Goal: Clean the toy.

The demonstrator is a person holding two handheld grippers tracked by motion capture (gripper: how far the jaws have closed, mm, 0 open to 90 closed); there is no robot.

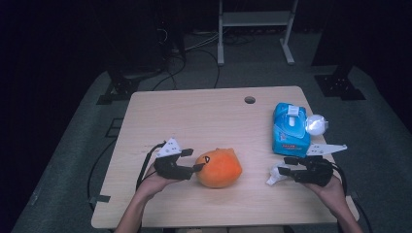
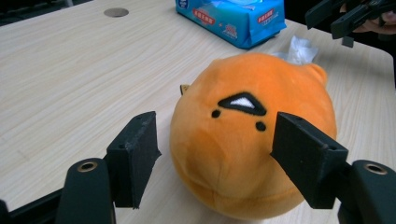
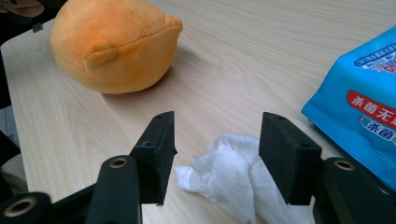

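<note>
Plush toy (image 2: 254, 135), orange and round, sits near the front middle of the surface (image 1: 194, 111) between the half-open jaws of the left tongs (image 2: 219, 154); one pad looks to be against its side, the other stands clear, so nothing is gripped. Closing off-centre could roll the soft ball away or pinch only fabric. The right tongs (image 3: 215, 154) gape around a crumpled tissue (image 3: 229, 177) without pressing it; a low sweep might drag it against the blue wipes pack (image 3: 369, 107) just beside it.

A dark lab: lone table (image 1: 204, 111), floor cables (image 1: 194, 53), stands (image 1: 255, 29).
</note>
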